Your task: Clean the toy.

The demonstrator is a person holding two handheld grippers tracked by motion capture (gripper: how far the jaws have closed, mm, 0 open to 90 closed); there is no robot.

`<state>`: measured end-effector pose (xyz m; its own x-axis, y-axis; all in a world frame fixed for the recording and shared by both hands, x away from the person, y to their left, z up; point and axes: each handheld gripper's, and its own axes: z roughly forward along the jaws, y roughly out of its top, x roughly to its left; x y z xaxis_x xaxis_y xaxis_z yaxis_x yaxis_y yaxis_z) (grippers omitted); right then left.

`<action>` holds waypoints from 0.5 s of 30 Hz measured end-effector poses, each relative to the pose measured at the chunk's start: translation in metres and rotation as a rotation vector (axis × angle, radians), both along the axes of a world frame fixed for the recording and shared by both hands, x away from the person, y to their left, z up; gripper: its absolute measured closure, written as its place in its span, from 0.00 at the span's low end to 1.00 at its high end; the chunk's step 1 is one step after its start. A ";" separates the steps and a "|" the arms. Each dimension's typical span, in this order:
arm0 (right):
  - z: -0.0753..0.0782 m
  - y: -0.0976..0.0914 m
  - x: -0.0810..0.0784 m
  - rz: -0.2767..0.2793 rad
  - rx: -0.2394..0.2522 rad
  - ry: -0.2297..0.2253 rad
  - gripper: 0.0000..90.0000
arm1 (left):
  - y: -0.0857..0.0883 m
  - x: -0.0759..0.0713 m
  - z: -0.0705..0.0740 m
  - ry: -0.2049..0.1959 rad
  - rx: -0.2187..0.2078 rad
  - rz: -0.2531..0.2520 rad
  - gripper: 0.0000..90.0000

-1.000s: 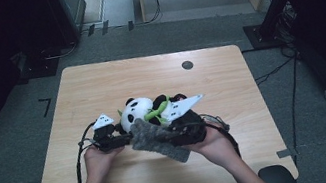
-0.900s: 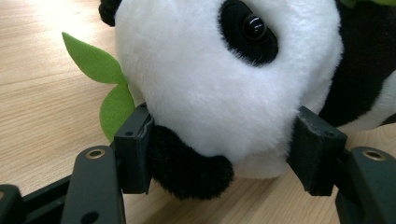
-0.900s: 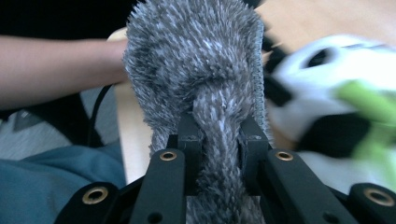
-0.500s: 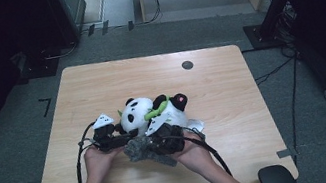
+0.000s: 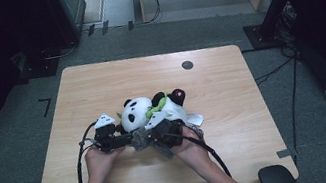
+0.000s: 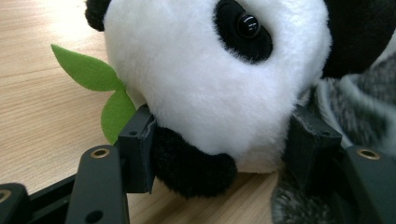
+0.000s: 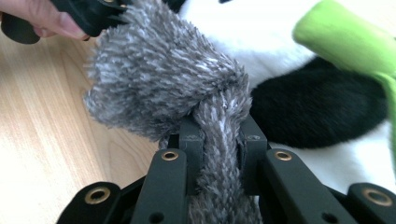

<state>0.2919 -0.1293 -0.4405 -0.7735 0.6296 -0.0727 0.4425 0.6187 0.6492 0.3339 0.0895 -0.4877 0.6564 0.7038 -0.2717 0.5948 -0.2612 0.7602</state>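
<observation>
Near the table's (image 5: 98, 82) front edge, both forearms come in from the bottom of the high view and angle inward, so the two hands sit close together just in front of the panda (image 5: 137, 114). The left hand (image 5: 98, 160) holds the left gripper (image 5: 120, 140) low and pointing rightward at the toy's head; the right hand (image 5: 190, 147) holds the right gripper (image 5: 145, 140) low too, pointing leftward, so the two tools nearly meet. From above, the jaws are too small to read, and the grey scarf (image 5: 140, 139) is only a fuzzy lump between the tools. The left gripper view gives the detail: its jaws stand about halfway apart around the panda's chin, having just closed a little, the left pad (image 6: 139, 147) against a black patch and the right pad (image 6: 306, 140) against white fur, pressing on the head. That view also shows a green leaf (image 6: 91, 74) at the toy's cheek and one glossy black eye. The right gripper view shows its jaws squeezed tight on a narrow band of the scarf (image 7: 163, 88), just below a knot-like bulge, with the left hand's fingers (image 7: 46, 18) at top left. The panda lies on the wood near the table's middle, plush white with black ears and limbs, a green stalk (image 5: 157, 105) across its body.
</observation>
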 end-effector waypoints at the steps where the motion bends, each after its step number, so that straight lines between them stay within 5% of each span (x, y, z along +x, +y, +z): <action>1: 0.000 -0.003 0.000 -0.004 0.008 0.001 0.86 | -0.001 0.000 0.000 -0.004 0.004 0.001 0.40; 8: 0.000 -0.020 -0.011 -0.014 0.018 -0.018 0.86 | 0.000 0.000 -0.002 -0.008 0.007 -0.004 0.40; 15: 0.009 -0.049 -0.016 -0.027 0.112 0.010 0.86 | 0.001 0.000 -0.002 -0.007 0.003 -0.008 0.40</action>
<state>0.2755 -0.1784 -0.4318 -0.7567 0.6537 0.0069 0.4644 0.5300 0.7095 0.3343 0.0902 -0.4898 0.6642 0.6989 -0.2652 0.5872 -0.2683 0.7637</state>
